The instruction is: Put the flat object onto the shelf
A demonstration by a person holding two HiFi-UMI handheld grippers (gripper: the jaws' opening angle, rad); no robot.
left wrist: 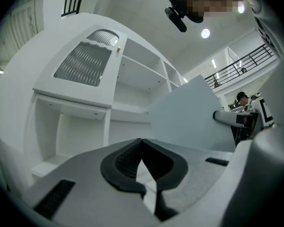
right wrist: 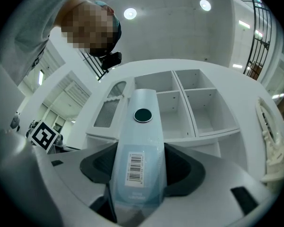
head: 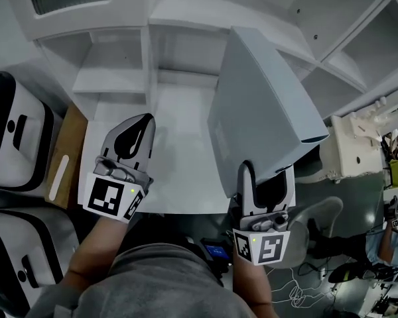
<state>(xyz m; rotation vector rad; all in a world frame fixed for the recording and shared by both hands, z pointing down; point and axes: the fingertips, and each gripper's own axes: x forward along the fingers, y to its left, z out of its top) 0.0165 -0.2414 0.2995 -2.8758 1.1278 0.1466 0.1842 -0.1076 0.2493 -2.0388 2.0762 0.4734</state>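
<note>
Your right claw [head: 266, 185] is clenched on the near edge of the flat object [head: 262, 108], a pale grey-blue slab. The right gripper view shows the slab running straight up between the jaws, with a barcode label [right wrist: 136, 168] near the grip and a dark round spot [right wrist: 143, 115] further along.

You hold the slab tilted above the right part of the white desk [head: 179, 177], in front of the white shelf [head: 117, 78]. It is not on the shelf; whether its far edge touches the unit cannot be judged.

Your left claw [head: 141, 126] is closed with its pads meeting at the tips and nothing between them. It hovers over the left part of the desk, pointing at the shelf's compartments.
</note>
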